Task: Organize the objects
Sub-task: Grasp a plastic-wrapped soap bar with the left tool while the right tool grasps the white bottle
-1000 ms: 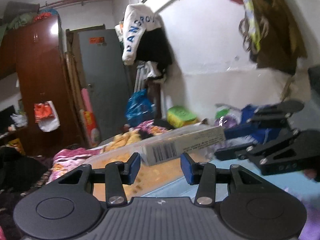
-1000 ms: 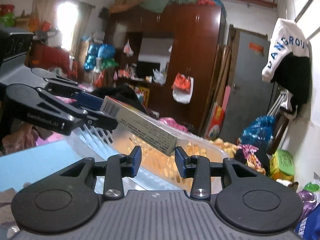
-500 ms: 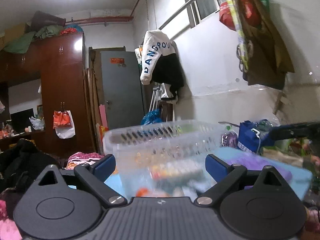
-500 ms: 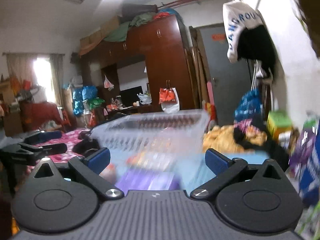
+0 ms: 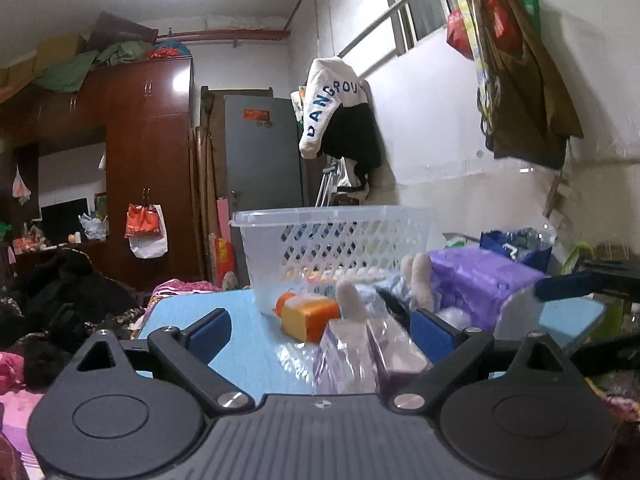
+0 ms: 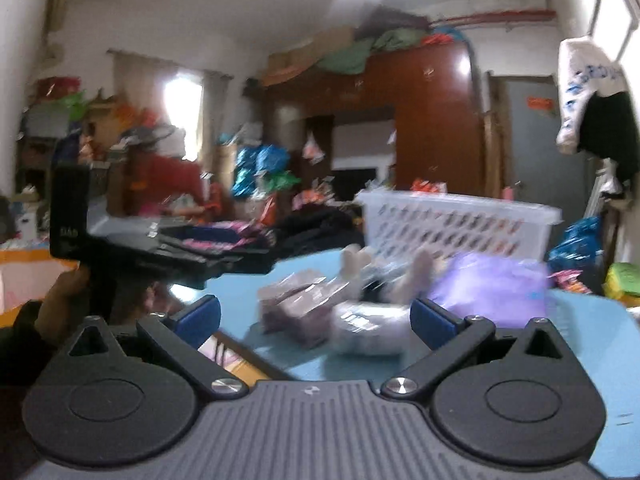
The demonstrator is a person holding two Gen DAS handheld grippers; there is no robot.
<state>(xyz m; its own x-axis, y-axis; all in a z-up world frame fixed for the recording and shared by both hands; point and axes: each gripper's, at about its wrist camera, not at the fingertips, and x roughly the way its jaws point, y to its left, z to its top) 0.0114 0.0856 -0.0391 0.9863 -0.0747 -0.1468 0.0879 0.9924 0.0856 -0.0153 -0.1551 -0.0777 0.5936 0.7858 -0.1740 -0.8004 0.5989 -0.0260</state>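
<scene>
left wrist view: the white basket [image 5: 336, 248] stands on my blue desk [image 5: 248, 344], with an orange-capped bottle [image 5: 308, 316], a plush toy [image 5: 416, 280] and a purple pack [image 5: 480, 284] lying in front of it. a clear-wrapped packet [image 5: 360, 356] lies nearest, low between my left tongs [image 5: 320, 332], whose jaws have just been opening; they're spread wide and pinch nothing. my right tongs [image 6: 316, 320] are just as wide, gripping nothing, over the blurred packet near the desk's edge.
</scene>
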